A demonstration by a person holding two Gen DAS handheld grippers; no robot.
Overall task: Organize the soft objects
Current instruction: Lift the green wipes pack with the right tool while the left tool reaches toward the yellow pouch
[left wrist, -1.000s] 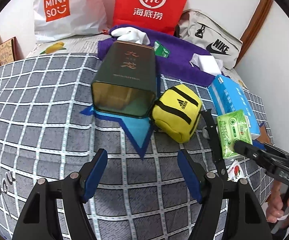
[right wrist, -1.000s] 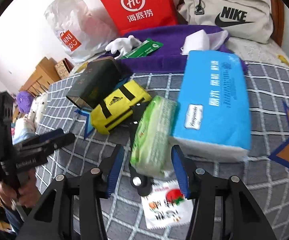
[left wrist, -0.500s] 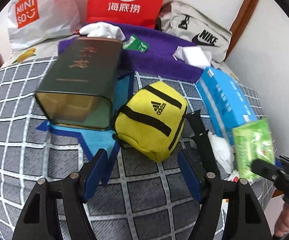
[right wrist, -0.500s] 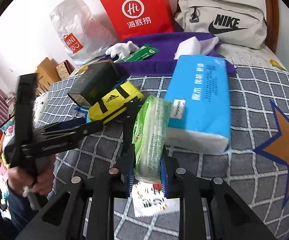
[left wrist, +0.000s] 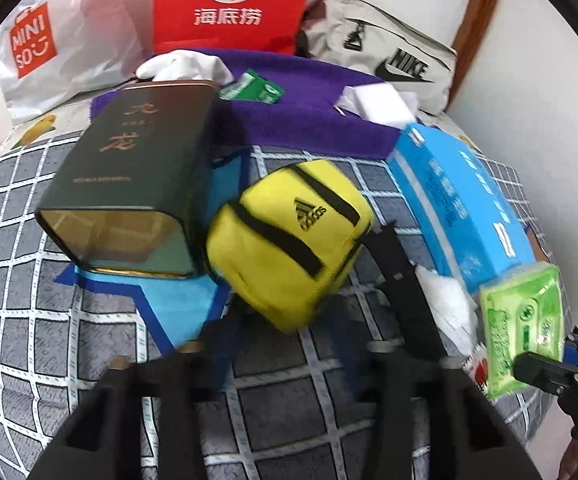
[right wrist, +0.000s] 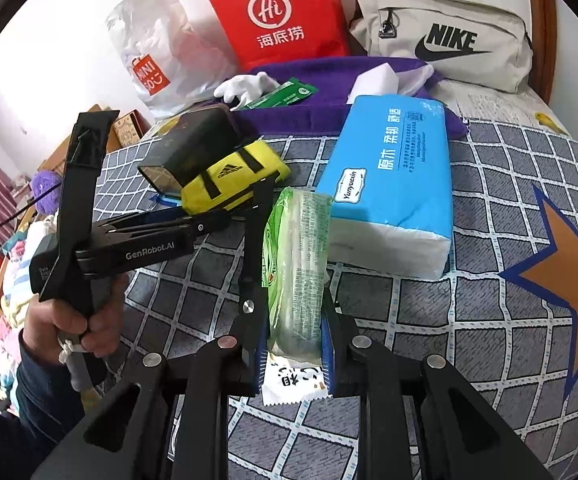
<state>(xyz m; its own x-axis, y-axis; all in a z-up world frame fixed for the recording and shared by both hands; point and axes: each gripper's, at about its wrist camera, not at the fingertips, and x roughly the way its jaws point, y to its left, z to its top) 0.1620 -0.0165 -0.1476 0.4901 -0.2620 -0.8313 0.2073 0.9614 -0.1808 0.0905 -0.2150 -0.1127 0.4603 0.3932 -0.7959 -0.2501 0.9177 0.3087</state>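
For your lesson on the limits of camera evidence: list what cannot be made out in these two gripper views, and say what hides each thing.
1. Left gripper, left wrist view: motion blur smears its fingers, so its opening is unclear.
2. Small white printed sachet, right wrist view: mostly hidden behind the right gripper and its green plastic tissue pack.
3. Dark green rectangular tin, right wrist view: its open end is partly covered by the yellow fabric pouch.
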